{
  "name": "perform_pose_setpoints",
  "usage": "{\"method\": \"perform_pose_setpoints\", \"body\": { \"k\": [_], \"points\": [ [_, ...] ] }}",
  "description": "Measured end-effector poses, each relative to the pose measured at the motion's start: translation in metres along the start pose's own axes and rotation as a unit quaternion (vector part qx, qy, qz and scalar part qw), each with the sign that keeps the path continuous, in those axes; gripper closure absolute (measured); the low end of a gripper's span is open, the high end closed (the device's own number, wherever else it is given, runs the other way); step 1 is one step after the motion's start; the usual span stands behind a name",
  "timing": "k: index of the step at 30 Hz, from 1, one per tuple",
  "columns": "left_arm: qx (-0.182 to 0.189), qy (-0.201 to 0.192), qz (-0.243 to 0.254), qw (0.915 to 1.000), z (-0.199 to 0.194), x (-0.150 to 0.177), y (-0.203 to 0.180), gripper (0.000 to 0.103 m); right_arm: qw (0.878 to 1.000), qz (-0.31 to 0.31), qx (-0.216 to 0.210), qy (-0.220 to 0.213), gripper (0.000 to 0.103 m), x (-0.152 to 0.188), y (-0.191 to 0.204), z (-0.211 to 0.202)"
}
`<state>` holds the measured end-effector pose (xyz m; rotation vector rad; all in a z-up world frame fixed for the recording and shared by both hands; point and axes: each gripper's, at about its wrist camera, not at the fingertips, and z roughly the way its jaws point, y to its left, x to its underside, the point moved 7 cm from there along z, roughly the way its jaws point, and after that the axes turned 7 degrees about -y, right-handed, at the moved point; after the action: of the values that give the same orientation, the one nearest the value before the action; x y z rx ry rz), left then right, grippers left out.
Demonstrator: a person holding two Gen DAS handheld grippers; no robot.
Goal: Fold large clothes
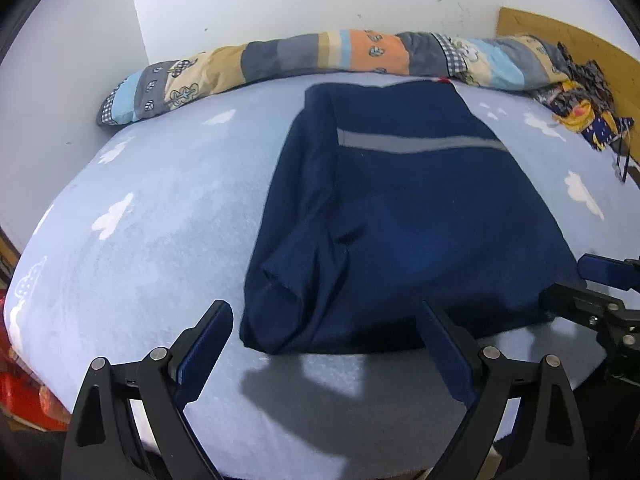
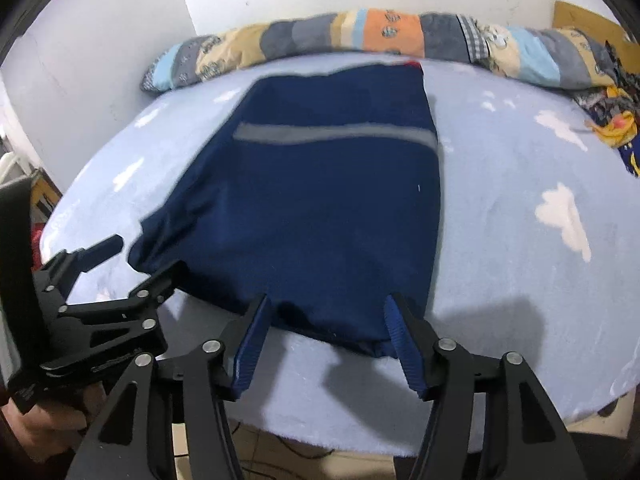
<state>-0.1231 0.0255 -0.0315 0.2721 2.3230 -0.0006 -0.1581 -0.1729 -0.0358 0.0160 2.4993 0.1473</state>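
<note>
A navy garment (image 1: 400, 200) with a grey stripe (image 1: 420, 145) lies partly folded on the light blue cloud-print bed sheet (image 1: 140, 240); its left side is folded over. My left gripper (image 1: 322, 308) is open, its fingers straddling the garment's near left hem just above the sheet. In the right wrist view the same garment (image 2: 320, 200) fills the middle. There my right gripper (image 2: 327, 300) is open over the near right hem. The left gripper (image 2: 148, 258) shows at the left, and the right gripper (image 1: 568, 284) shows at the left wrist view's right edge.
A rolled patchwork quilt (image 1: 320, 52) runs along the white wall at the back. A heap of dark and yellow patterned cloth (image 1: 580, 96) lies at the back right by a wooden headboard (image 1: 560, 36). The bed's near edge is just below the grippers. A hand (image 2: 40, 432) holds the left gripper.
</note>
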Motion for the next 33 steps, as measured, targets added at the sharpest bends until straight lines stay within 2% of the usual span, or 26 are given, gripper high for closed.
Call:
{"method": "perform_pose_setpoints", "body": {
  "k": [3,6,9,11,14,15,19,24,28,33],
  "points": [
    [-0.001,0.01,0.006,0.9999,0.001,0.002,-0.003,0.008,1.0,-0.008,0.009,0.007,0.03,0.001,-0.001,0.004],
    [-0.006,0.0,0.011,0.9999,-0.003,-0.003,-0.002,0.009,1.0,0.009,0.004,0.004,0.031,0.002,-0.004,0.001],
    [-0.015,-0.033,0.015,0.9992,-0.022,-0.013,-0.001,0.009,0.999,0.013,0.008,-0.04,0.031,-0.008,-0.006,-0.018],
    [-0.018,-0.048,0.011,0.9986,-0.032,-0.015,0.001,0.009,0.997,0.001,0.026,-0.07,0.03,-0.014,-0.006,-0.03],
    [-0.016,-0.066,-0.002,0.9977,-0.049,-0.015,0.004,0.008,0.995,-0.001,0.035,-0.095,0.021,-0.018,-0.006,-0.042],
    [-0.017,-0.068,-0.007,0.9975,-0.053,-0.015,0.006,0.006,0.994,-0.002,0.038,-0.098,0.018,-0.019,-0.007,-0.044],
    [-0.037,-0.072,-0.008,0.9967,-0.061,-0.014,0.01,0.006,0.994,-0.019,0.042,-0.097,0.017,-0.02,-0.001,-0.043],
    [-0.022,-0.043,0.008,0.9988,-0.06,-0.016,0.006,0.006,0.994,-0.037,0.047,-0.09,0.017,-0.019,0.006,-0.04],
    [-0.003,-0.061,0.0,0.9981,-0.075,-0.025,0.004,0.005,0.993,-0.047,0.049,-0.095,0.016,-0.019,0.008,-0.041],
    [-0.017,-0.068,0.001,0.9976,-0.086,-0.039,0.012,0.005,0.992,-0.046,0.053,-0.104,0.016,-0.02,0.006,-0.044]
  ]
}}
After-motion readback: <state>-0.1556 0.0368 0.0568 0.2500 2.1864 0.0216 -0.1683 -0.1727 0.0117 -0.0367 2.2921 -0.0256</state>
